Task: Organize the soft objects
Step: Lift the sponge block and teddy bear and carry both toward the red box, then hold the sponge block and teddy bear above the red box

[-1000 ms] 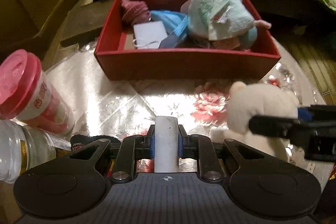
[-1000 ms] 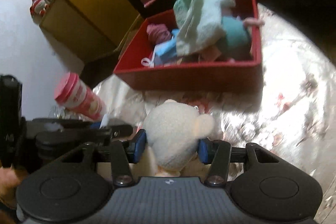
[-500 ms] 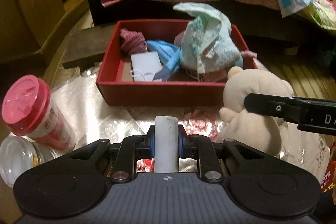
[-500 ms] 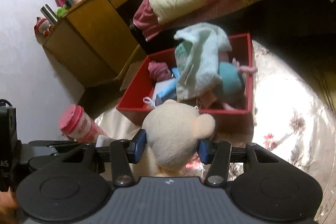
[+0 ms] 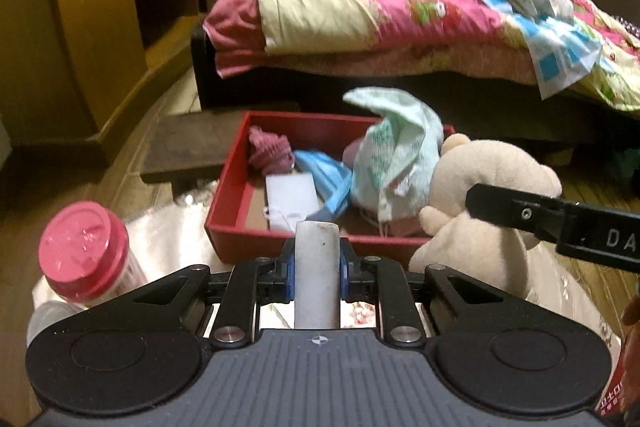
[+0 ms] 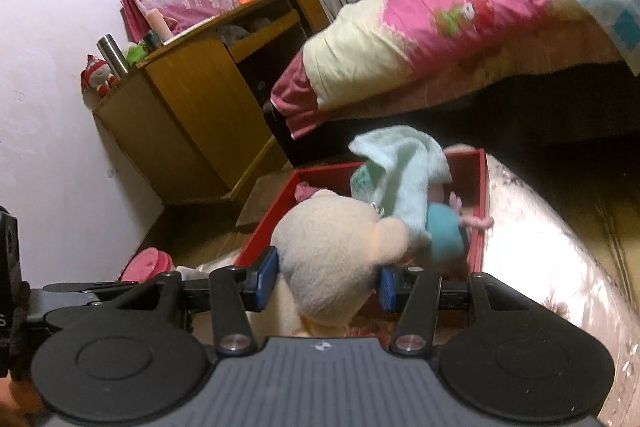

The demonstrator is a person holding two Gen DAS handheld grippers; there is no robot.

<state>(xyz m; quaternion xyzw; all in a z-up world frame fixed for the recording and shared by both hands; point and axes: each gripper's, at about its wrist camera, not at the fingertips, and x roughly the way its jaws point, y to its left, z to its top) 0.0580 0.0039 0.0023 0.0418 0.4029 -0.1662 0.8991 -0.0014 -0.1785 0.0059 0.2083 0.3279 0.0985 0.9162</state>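
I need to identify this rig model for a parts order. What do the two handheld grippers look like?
Both look alike. The left gripper and right gripper each have a ribbed dark grey body, two round black discs, black linkage arms with silver screws, and blue pads on the fingers. White letters "DA" mark the right gripper's side. No cables or sleeves show.

left wrist: faces red box (image 5: pixel 280 239) closely; right wrist: left-angled | shared: box, bed (image 6: pixel 440 27)
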